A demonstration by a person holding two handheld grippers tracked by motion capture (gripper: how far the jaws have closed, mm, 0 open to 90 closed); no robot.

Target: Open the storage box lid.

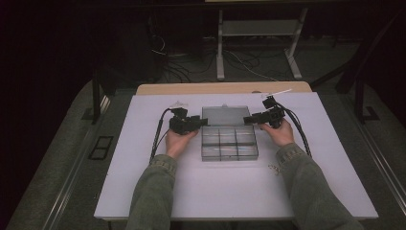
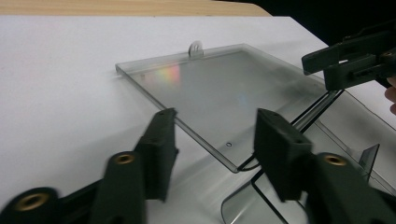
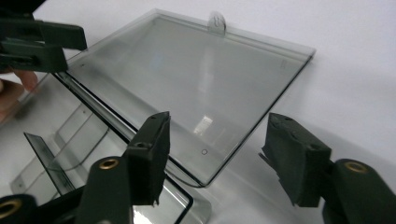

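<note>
A clear plastic compartment box (image 1: 229, 143) lies open in the middle of the white table, its lid (image 1: 226, 115) folded flat behind it. My left gripper (image 1: 203, 121) is at the box's left side, near the hinge. It stands open in the left gripper view (image 2: 215, 135), with the lid's (image 2: 210, 88) near corner between its jaws. My right gripper (image 1: 246, 120) is at the box's right side. It is also open (image 3: 219, 140), straddling the lid's (image 3: 187, 79) other hinge-side corner. Each gripper view shows the other gripper (image 2: 317, 70) (image 3: 70, 44) farther off.
The white board (image 1: 143, 191) covers a wooden table (image 1: 220, 88). A small pale object (image 1: 274, 167) lies beside the right sleeve. The lid has a hang tab (image 2: 195, 48) on its far edge. Dividers (image 3: 46, 149) stand in the base. Cables and a table frame (image 1: 220, 43) are on the floor beyond.
</note>
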